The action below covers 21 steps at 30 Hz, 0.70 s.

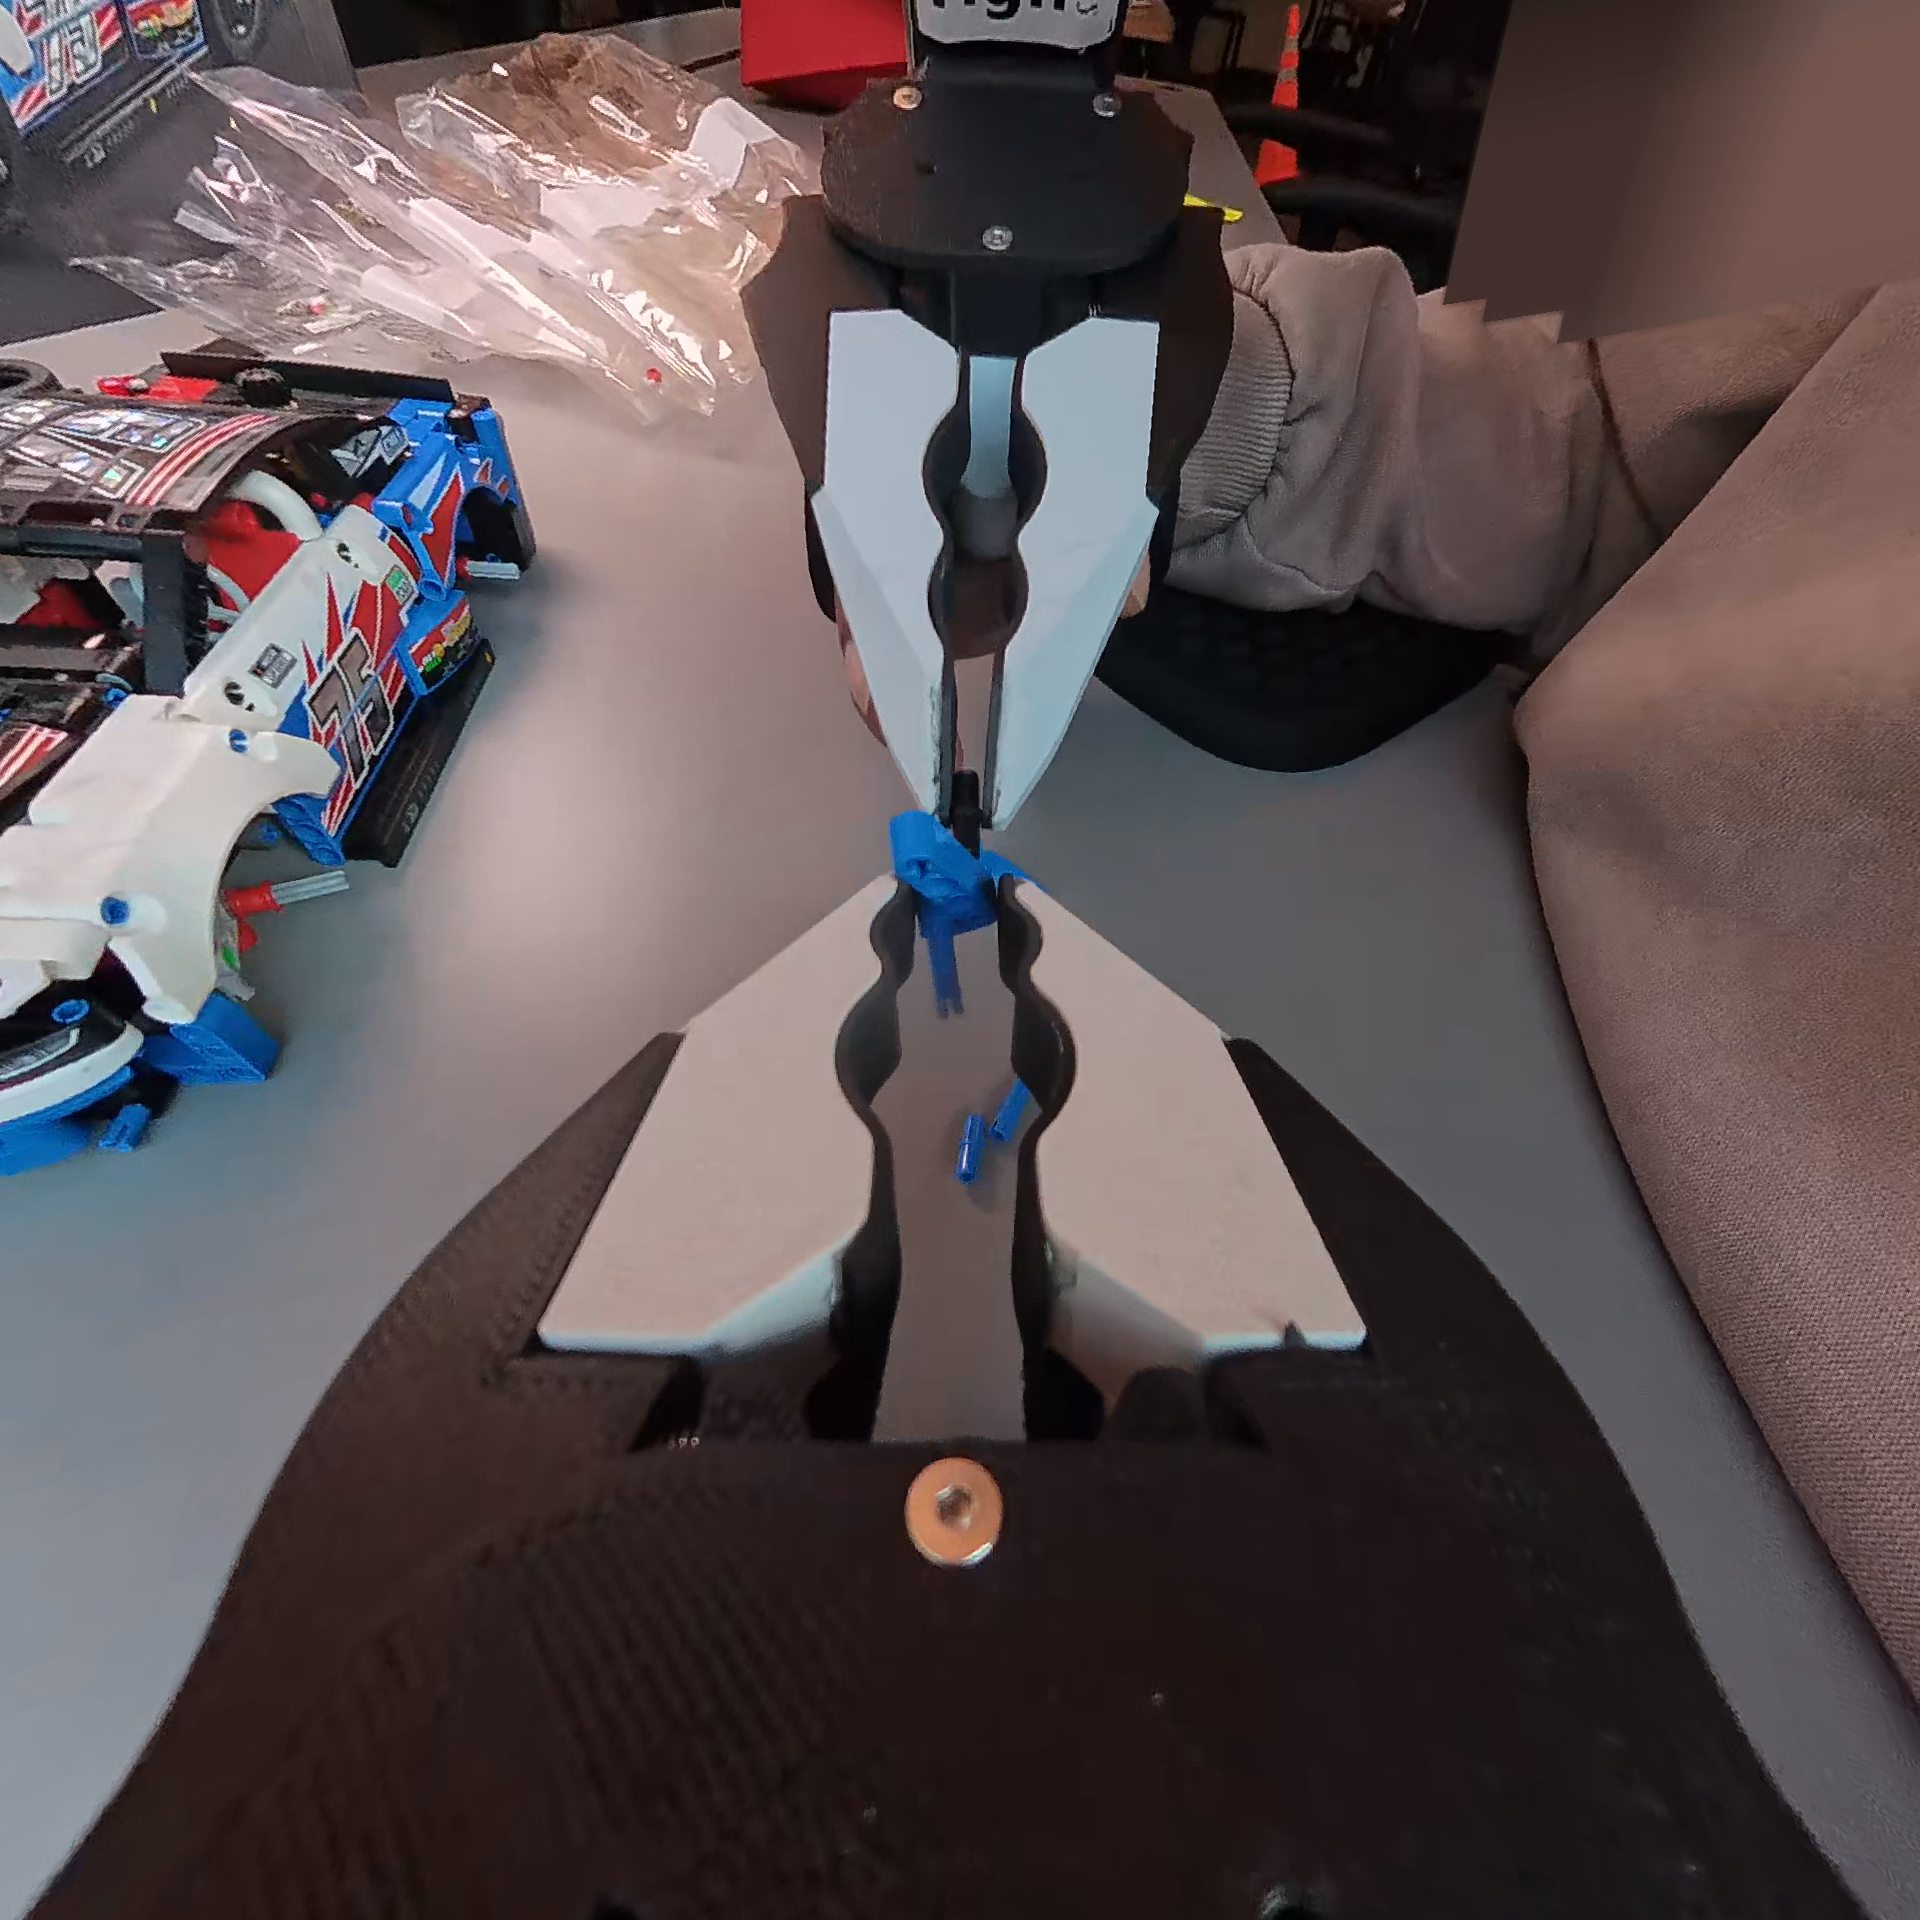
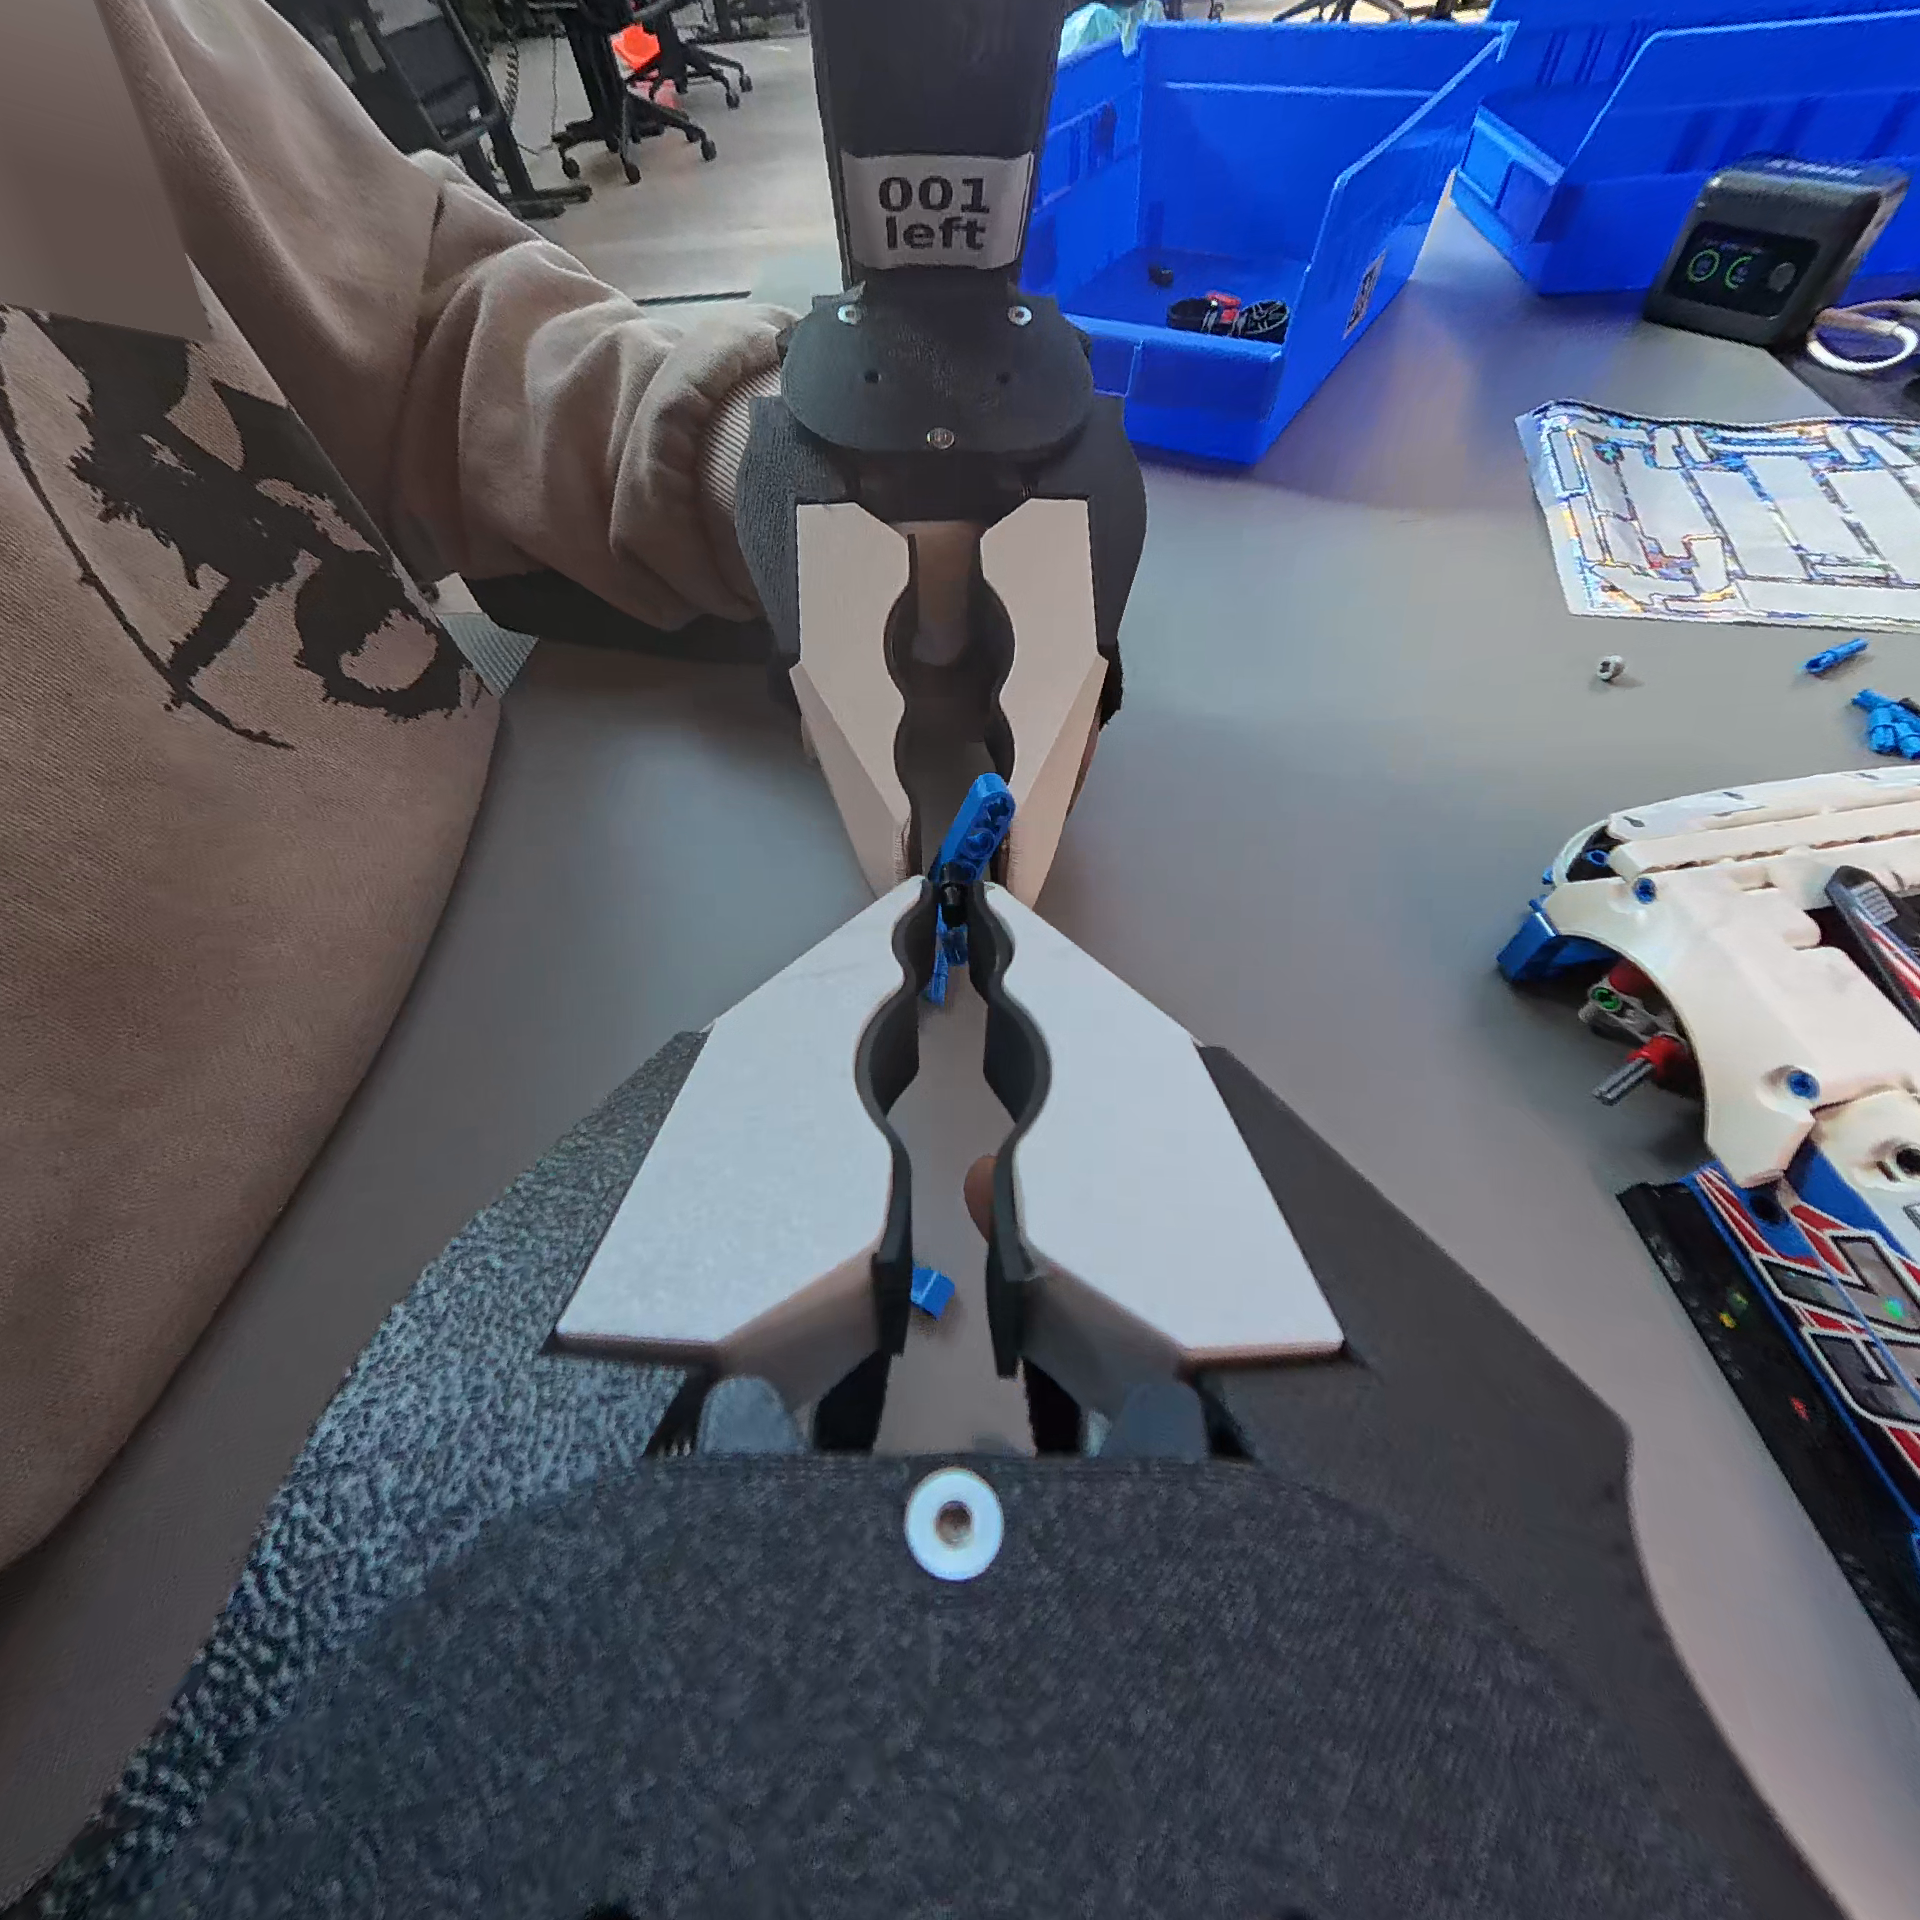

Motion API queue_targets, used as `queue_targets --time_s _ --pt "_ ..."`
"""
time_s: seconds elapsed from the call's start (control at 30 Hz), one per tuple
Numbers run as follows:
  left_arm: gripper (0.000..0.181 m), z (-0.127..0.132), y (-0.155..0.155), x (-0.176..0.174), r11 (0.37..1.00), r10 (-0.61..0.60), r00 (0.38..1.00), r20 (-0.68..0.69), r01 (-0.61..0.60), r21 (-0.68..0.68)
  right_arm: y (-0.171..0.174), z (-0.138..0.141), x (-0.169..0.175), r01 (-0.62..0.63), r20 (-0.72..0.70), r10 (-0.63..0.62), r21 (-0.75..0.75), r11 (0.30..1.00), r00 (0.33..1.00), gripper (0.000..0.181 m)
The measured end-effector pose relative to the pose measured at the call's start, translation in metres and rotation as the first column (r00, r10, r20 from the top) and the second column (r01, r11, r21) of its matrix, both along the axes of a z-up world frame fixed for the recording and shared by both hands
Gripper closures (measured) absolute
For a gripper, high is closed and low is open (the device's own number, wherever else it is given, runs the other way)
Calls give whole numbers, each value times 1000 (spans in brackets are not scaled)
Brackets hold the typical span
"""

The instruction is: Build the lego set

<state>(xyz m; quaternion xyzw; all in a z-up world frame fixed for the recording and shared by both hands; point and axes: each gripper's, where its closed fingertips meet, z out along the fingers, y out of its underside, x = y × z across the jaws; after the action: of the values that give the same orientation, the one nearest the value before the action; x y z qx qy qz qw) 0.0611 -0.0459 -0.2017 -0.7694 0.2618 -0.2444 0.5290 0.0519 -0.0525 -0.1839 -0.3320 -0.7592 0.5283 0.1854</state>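
Left gripper [image 1: 948,891] was clamped on a blue lego piece [image 1: 940,871] above the grey table [image 1: 623,935]. Meeting it tip to tip, the right gripper [image 1: 968,805] pinched a black pin [image 1: 966,795]. Partly built lego car [image 1: 208,665] lay nearby, well apart.

Black tongs [image 1: 951,883], white wedge fingers [image 1: 790,1143], silver screw [image 1: 953,1523], beige sleeve [image 1: 1382,436]

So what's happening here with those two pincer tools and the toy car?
A person is building a lego set with two handheld grippers. The left gripper pinches a small blue lego connector piece; the right gripper brings a short black pin tip-to-tip against it above the grey table. The half-built blue, white and red lego race car waits alongside.
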Motion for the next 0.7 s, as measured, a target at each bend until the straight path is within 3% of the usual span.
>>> queue_targets --time_s 0.2,0.7 --pt "168 10 -4 6 995 -38 999 -5 39 87 -3 10 2 -9 -12 9 -51 999 1000 179" --pt "168 0 -6 12 994 -45 987 -151 60 91 -8 4 8 -45 29 45 -16 999 999 179"
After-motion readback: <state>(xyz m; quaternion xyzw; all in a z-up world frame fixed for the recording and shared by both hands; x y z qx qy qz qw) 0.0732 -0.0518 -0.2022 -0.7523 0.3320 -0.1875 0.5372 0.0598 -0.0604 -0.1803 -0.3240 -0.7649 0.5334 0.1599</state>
